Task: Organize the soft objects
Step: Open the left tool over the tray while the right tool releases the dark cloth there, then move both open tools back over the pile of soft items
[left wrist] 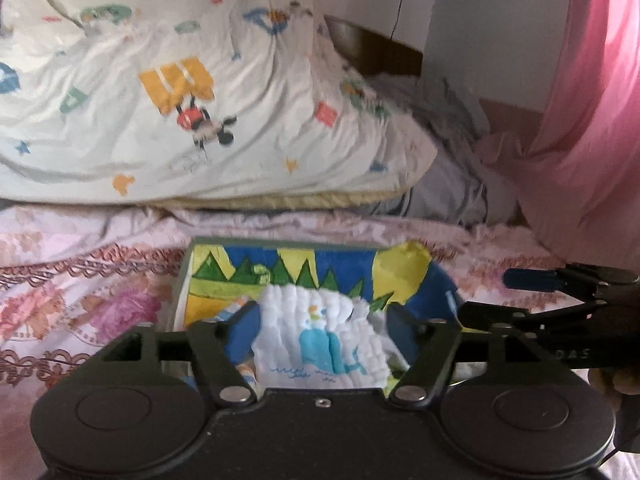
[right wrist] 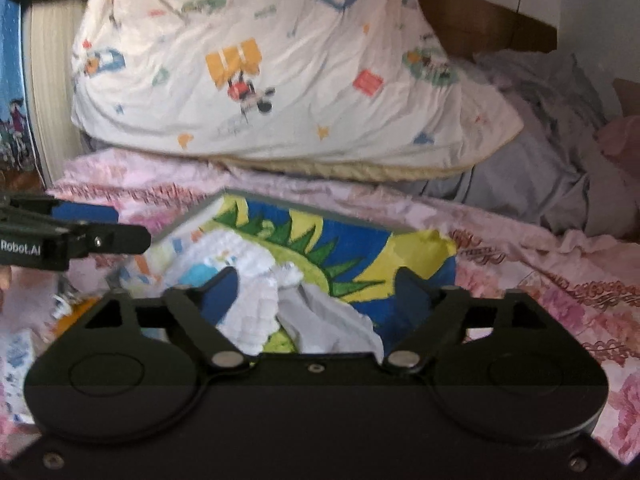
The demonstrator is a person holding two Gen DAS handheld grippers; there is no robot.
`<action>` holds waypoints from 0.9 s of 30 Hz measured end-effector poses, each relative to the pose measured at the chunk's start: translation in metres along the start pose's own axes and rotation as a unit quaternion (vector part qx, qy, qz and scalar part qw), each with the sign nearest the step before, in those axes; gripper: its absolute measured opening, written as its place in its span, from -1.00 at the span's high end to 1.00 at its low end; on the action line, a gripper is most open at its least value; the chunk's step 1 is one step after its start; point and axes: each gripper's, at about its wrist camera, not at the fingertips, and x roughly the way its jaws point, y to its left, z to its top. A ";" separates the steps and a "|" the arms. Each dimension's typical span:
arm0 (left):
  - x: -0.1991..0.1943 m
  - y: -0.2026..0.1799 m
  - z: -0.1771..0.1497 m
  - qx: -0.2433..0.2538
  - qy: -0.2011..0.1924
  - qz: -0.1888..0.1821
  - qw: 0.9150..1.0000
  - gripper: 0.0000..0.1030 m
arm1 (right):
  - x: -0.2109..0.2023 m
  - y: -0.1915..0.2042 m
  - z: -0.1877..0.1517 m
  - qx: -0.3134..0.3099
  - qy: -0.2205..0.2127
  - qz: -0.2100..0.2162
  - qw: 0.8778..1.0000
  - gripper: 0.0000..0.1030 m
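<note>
Pink floral bedspread; cartoon-print pillow at 12 o'clock; both grippers' jaws spread over white cloth in box.

pink floral bedspread under cartoon pillow

Two wrist fisheyes, low and close over a bed, looking forward past black finger linkages toward the cartoon-print quilt at the wall. Left view square on the colourful bin, right view angled from its right. Shared: bin, quilt, pink floral bedspread.
</note>
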 end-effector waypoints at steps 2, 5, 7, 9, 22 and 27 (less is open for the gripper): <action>-0.016 -0.003 0.000 -0.001 -0.013 0.001 1.000 -0.60 | -0.016 0.002 0.003 0.002 -0.014 0.004 1.000 -0.92; -0.039 -0.009 0.000 -0.004 -0.026 0.001 1.000 -0.76 | -0.041 0.008 0.007 0.006 -0.032 0.004 0.999 -0.98; -0.055 -0.012 -0.001 -0.009 -0.036 0.001 0.999 -0.85 | -0.057 0.010 0.008 0.012 -0.038 0.007 0.999 -0.98; -0.072 -0.016 -0.003 -0.017 -0.048 0.002 0.999 -0.91 | -0.072 0.012 0.008 0.019 -0.044 0.010 0.999 -0.99; -0.161 -0.052 -0.047 -0.028 -0.099 0.008 0.995 -0.98 | -0.172 0.026 -0.035 0.072 -0.088 -0.014 0.993 -0.99; -0.178 -0.058 -0.069 -0.040 -0.099 0.012 0.994 -0.98 | -0.191 0.031 -0.057 0.077 -0.094 -0.025 0.992 -0.99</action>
